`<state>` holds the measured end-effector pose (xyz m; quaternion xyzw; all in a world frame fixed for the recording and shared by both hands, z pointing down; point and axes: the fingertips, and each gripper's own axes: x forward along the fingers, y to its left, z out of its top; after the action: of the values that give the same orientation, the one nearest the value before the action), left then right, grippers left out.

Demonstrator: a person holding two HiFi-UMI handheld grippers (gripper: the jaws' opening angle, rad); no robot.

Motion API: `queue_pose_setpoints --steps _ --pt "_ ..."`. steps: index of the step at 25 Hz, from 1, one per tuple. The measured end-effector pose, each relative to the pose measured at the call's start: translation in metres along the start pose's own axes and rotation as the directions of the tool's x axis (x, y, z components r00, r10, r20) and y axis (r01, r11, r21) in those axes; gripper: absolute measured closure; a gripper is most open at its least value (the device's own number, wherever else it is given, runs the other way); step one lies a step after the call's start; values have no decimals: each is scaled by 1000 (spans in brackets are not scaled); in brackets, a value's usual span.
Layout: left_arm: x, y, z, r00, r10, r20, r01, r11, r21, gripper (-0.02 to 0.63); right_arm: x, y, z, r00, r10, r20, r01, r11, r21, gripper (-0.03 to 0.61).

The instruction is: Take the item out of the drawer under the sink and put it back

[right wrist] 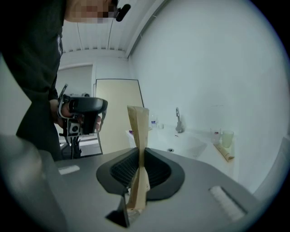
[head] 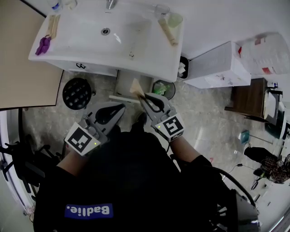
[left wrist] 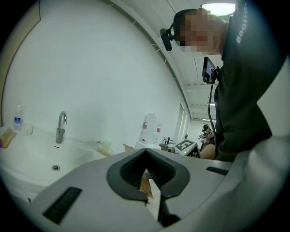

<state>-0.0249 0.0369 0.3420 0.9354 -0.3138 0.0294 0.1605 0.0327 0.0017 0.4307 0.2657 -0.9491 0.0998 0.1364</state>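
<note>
The person's dark shirt point(head: 136, 181) fills the bottom of the head view, and two grippers reach out from it toward the sink point(head: 72, 56) at the top of the frame. The right gripper point(head: 146, 100), at centre frame, is clamped on one tan paper packet point(head: 136, 86). Its own view shows both jaws pressed flat against the packet's sides, with the packet standing upright and rising well above the tips. The packet is held in the air just below the sink's front edge, in front of the white unit point(head: 126, 81) under it. The left gripper point(head: 121, 108), lower left of centre, has its jaws drawn together tip to tip and grips nothing. A sliver of tan and white shows through the gap behind the tips, and I cannot tell what it is. The two grippers are near each other but apart. On the sink there are one tap point(head: 110, 4), two cups at the upper right, one green point(head: 175, 19) and one clear point(head: 161, 9), a tan tube point(head: 167, 31) just below them, and a purple thing point(head: 44, 45) at the left end. Two bins stand on the floor. One point(head: 154, 86), just right of the packet, holds something green. The other point(head: 186, 59), further right under the sink's corner, holds something white.
</note>
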Motion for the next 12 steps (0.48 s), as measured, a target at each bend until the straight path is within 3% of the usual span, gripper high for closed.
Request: queue_pose_setpoints --steps 12 --pt "-8 24 -2 998 60 11 -60 998 -14 609 61 -27 -90 975 23 -219 -48 993 -110 537"
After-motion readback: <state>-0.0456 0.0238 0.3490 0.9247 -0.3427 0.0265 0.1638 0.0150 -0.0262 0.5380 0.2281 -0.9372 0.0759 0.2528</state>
